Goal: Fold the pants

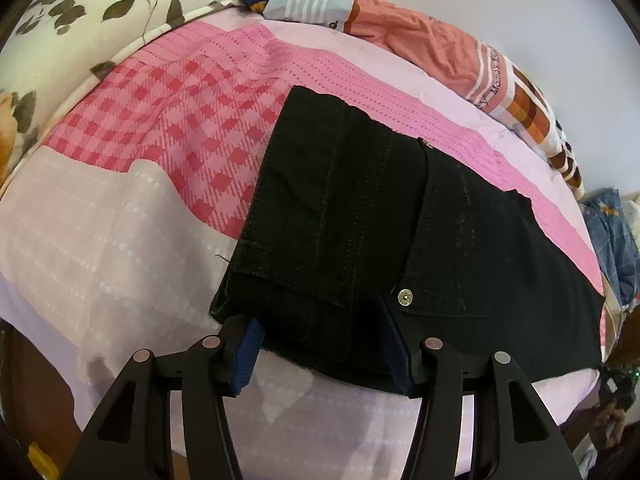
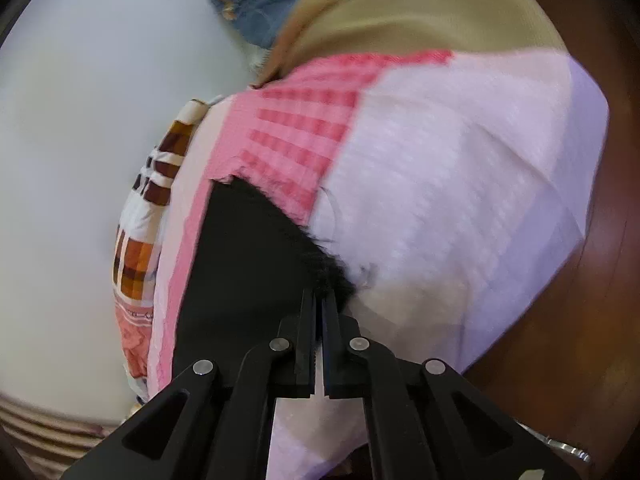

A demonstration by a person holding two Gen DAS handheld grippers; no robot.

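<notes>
The left gripper [image 1: 324,344] has its jaws apart, the blue pads [image 1: 248,356] standing on either side of the near edge of the black pants [image 1: 360,220] without pressing on it; the cloth lies between them, unpinched. The right gripper [image 2: 319,300] has its jaws drawn together at the fraying dark edge of the pants [image 2: 248,248], and the picture is too blurred to say whether any cloth is caught between the tips.

From the left fingers the pants run straight ahead and away, already doubled into a thick bundle: the hem layers sit at the left, the waistband with its metal button [image 1: 405,298] just beside the right-hand finger. The bundle's long axis stretches from the near right, off towards the far left of the left wrist view. It lies flat on the pink checked bedsheet [image 1: 160,120], near the bed's front edge. My judgement is that the left hand is the better placed for the next grasp, since the near edge is already inside its jaws; the right hand sits at the bundle's other end.

No container is in view. Further out, a floral pillow [image 1: 80,8] and a heap of other clothes [image 1: 420,32] lie along the far side of the bed, well apart from the pants
</notes>
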